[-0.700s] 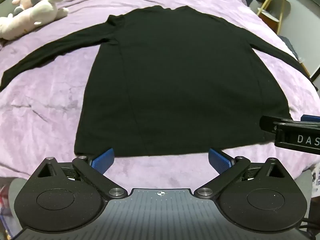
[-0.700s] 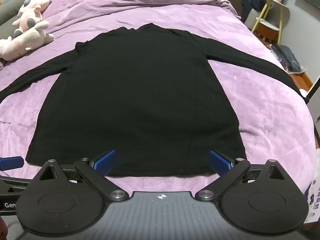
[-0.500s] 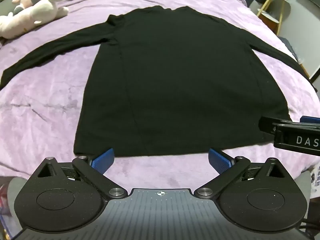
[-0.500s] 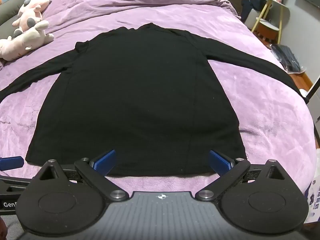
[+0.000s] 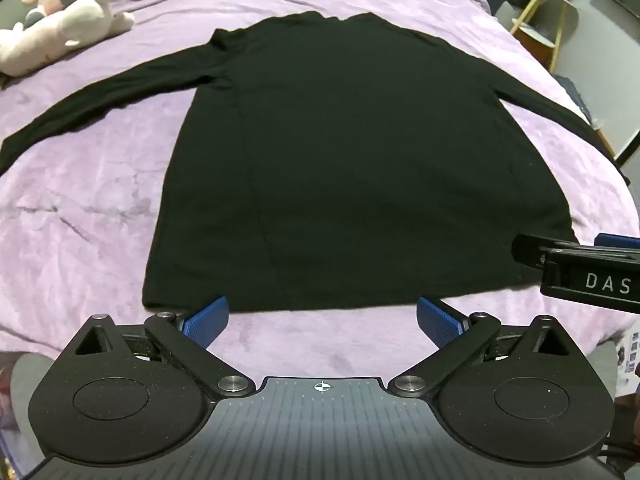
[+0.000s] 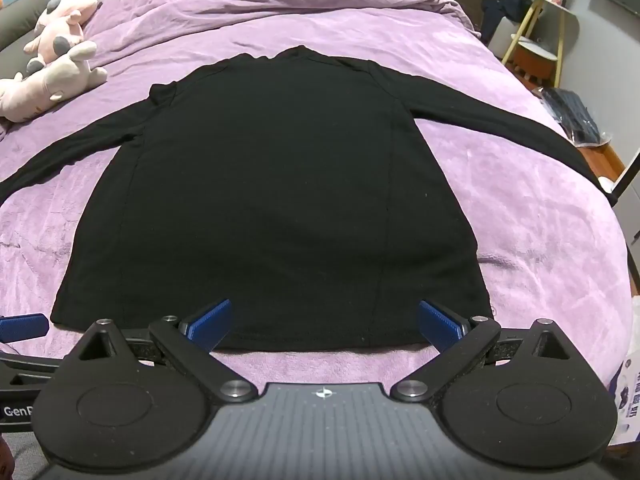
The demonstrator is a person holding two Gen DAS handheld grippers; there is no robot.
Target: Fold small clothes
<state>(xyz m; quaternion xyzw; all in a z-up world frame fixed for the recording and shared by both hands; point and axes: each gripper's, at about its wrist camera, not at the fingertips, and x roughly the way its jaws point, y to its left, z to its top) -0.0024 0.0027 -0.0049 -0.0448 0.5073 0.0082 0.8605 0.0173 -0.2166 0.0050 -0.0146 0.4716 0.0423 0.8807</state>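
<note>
A black long-sleeved shirt point(image 5: 352, 160) lies flat on the purple bed, sleeves spread out to both sides, hem toward me. It also shows in the right wrist view point(image 6: 272, 200). My left gripper point(image 5: 322, 320) is open and empty, hovering just in front of the hem. My right gripper point(image 6: 324, 322) is open and empty, also just in front of the hem, its blue fingertips over the hem's edge. The right gripper's body shows at the right edge of the left wrist view point(image 5: 584, 276). A blue fingertip of the left gripper point(image 6: 22, 326) shows at the left edge of the right wrist view.
The purple blanket point(image 6: 540, 220) covers the bed. Plush toys point(image 6: 52, 76) lie at the far left. A small table with yellow legs point(image 6: 536, 44) and dark items on the floor point(image 6: 576, 120) stand right of the bed.
</note>
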